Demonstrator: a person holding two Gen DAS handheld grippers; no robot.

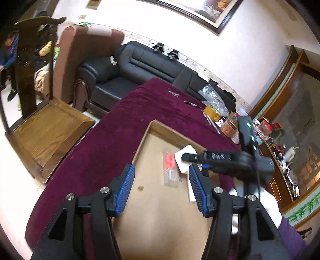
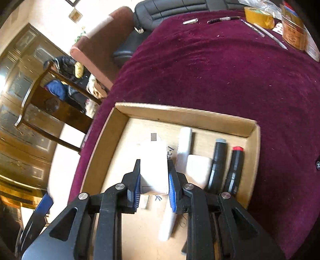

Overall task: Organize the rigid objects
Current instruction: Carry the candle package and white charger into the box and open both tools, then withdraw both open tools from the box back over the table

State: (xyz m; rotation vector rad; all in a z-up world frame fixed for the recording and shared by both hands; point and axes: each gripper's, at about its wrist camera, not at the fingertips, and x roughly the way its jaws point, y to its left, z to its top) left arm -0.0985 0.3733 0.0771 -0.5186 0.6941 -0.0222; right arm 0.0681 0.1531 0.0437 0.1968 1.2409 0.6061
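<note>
The right claw [image 2: 154,180] grips a white block [image 2: 153,166] over the cardboard tray [image 2: 186,116]; the left claw [image 1: 160,186] is open and empty above the tray.

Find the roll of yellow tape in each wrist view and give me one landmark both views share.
Left wrist view: the roll of yellow tape sits right of centre, on the far side of the maroon cloth, beside a clear plastic bag.
Right wrist view: it lies at the top right edge, on the same cloth.
Shared landmark: the cardboard tray, in the lower middle of both views.
</note>
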